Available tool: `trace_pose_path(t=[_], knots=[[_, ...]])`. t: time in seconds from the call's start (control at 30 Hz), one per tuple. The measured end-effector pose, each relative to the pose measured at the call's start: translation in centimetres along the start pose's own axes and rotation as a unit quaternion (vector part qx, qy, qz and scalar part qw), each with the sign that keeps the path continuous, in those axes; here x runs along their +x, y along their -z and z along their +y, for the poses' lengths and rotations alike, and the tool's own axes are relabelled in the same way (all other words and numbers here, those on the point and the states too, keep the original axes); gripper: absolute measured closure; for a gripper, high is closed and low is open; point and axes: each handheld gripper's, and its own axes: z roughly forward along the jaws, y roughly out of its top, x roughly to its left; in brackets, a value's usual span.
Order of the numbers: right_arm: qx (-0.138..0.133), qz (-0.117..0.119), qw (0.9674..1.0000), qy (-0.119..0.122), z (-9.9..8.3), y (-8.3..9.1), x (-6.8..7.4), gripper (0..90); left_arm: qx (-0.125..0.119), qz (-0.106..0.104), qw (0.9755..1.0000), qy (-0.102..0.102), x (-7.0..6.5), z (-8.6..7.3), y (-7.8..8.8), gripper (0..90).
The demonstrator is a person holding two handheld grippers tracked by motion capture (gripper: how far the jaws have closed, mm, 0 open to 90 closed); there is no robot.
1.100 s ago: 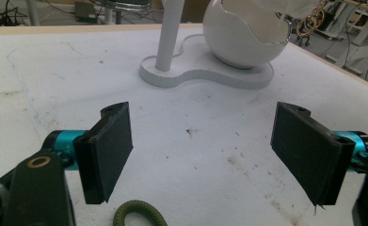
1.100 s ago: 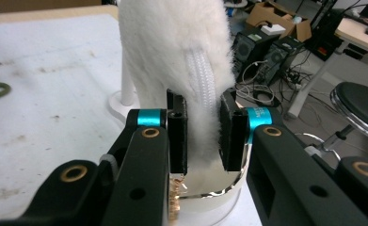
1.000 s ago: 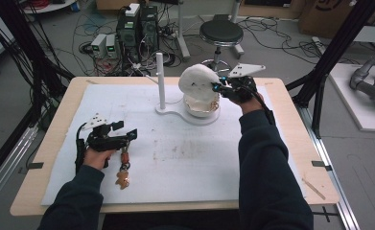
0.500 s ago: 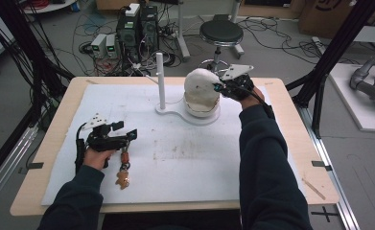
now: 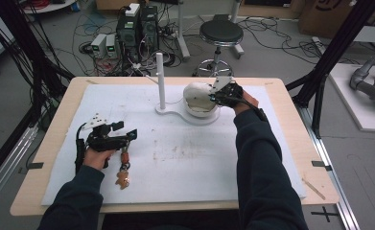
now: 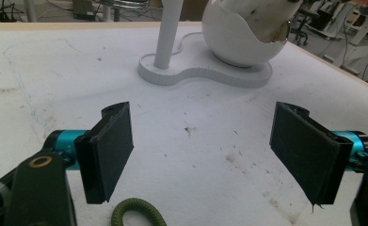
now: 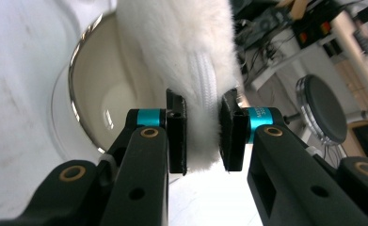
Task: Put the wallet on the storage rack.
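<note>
The jaws of the right gripper are clamped on a white furry item, stretched lengthwise away from them over an egg-shaped bowl. The left gripper is held open above the stained white worktop.

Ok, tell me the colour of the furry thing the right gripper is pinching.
White fluffy item, clearest in the right gripper view.

I count 2 grippers: the left gripper and the right gripper. I see 1 white furry toy, 1 white egg-shaped bowl, 1 white stand with 1 upright post, and 1 keychain. Behind the table there is 1 round stool.
</note>
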Motion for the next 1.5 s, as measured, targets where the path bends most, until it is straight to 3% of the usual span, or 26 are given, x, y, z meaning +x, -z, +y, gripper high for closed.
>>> trace_pose_path(t=[0.1, 0.13, 0.17, 0.2, 0.3, 0.33, 0.4, 0.43, 0.47, 0.5, 0.6, 0.63, 0.7, 0.73, 0.8, 0.83, 0.87, 0.9, 1.0, 1.03, 1.1, 1.2, 1.5], knots=[[-0.006, -0.002, 0.9997, -0.023, -0.7, -0.6, 0.5, 73.5, 0.002, -0.001, 1.0000, -0.001, 0.1, 0.0, 0.1, 21.7], [-0.009, 0.002, 0.9988, -0.048, -1.2, -0.6, 0.5, 63.2, 0.002, 0.000, 1.0000, 0.000, 0.1, 0.0, 0.1, 21.7], [-0.009, 0.002, 0.9988, -0.048, -1.2, -0.6, 0.5, 63.2, 0.002, 0.000, 1.0000, 0.000, 0.1, 0.0, 0.1, 21.7], [-0.005, 0.014, 0.9960, -0.088, -1.5, -0.4, 0.3, 46.6, 0.002, -0.001, 1.0000, 0.000, 0.1, 0.0, 0.1, 21.7], [-0.026, 0.021, 0.9916, -0.125, -1.8, 0.6, 0.0, 45.0, 0.002, -0.001, 1.0000, 0.001, 0.1, 0.0, 0.0, 21.7], [-0.040, 0.021, 0.9886, -0.143, -1.9, 1.2, -0.1, 42.3, 0.003, 0.001, 1.0000, 0.000, 0.1, 0.0, 0.0, 21.7], [-0.071, 0.046, 0.9733, -0.213, -2.4, 2.9, -0.6, 37.6, 0.003, 0.001, 1.0000, 0.000, 0.1, 0.0, 0.1, 21.7], [-0.071, 0.046, 0.9733, -0.213, -2.4, 2.9, -0.6, 37.6, 0.003, 0.003, 1.0000, -0.001, 0.1, 0.0, 0.1, 21.7], [-0.079, 0.067, 0.9617, -0.254, -2.9, 3.8, -0.8, 34.3, 0.003, 0.006, 1.0000, -0.002, 0.1, 0.0, 0.1, 21.7], [-0.079, 0.067, 0.9617, -0.254, -2.9, 3.8, -0.8, 34.3, 0.001, 0.011, 0.9999, -0.003, 0.1, 0.0, 0.2, 21.7], [-0.070, 0.069, 0.9530, -0.287, -3.8, 5.5, -0.3, 31.5, -0.001, 0.017, 0.9998, -0.005, 0.1, 0.1, 0.4, 21.7], [-0.070, 0.069, 0.9530, -0.287, -3.8, 5.5, -0.3, 31.5, -0.003, 0.019, 0.9998, -0.005, 0.2, 0.0, 0.5, 21.7], [-0.084, 0.063, 0.9483, -0.299, -5.0, 6.6, 0.5, 31.0, -0.002, 0.019, 0.9998, -0.003, 0.3, 0.0, 0.6, 21.9], [-0.084, 0.063, 0.9483, -0.299, -5.0, 6.6, 0.5, 31.0, -0.003, 0.019, 0.9998, -0.003, 0.4, -0.1, 0.6, 21.9], [-0.093, 0.056, 0.9423, -0.317, -6.6, 7.5, 1.5, 29.6, -0.002, 0.021, 0.9998, -0.003, 0.4, -0.1, 0.6, 21.9], [-0.093, 0.056, 0.9423, -0.317, -6.6, 7.5, 1.5, 29.6, -0.002, 0.019, 0.9998, -0.002, 0.5, -0.1, 0.6, 21.9], [-0.097, 0.045, 0.9409, -0.321, -7.7, 8.2, 2.5, 28.7, -0.003, 0.021, 0.9998, -0.005, 0.4, -0.1, 0.7, 21.9], [-0.097, 0.045, 0.9409, -0.321, -7.7, 8.2, 2.5, 28.7, -0.003, 0.023, 0.9997, -0.005, 0.4, -0.2, 0.7, 21.9], [-0.098, 0.028, 0.9403, -0.325, -9.7, 8.9, 4.7, 27.3, -0.007, 0.035, 0.9993, -0.009, 0.4, -0.2, 1.1, 21.9], [-0.098, 0.028, 0.9403, -0.325, -9.7, 8.9, 4.7, 27.3, -0.013, 0.037, 0.9992, -0.006, 0.5, -0.2, 1.3, 21.9], [-0.101, 0.019, 0.9374, -0.333, -10.6, 9.1, 5.7, 27.2, -0.019, 0.042, 0.9989, -0.004, 0.6, -0.1, 1.5, 21.9], [-0.102, 0.017, 0.9349, -0.340, -11.5, 9.2, 6.5, 27.2, -0.021, 0.043, 0.9988, -0.002, 0.6, -0.1, 1.5, 21.9], [-0.096, 0.015, 0.9347, -0.342, -12.4, 9.5, 8.0, 27.2, -0.015, 0.043, 0.9990, -0.004, 0.2, -0.4, 1.6, 21.9]])
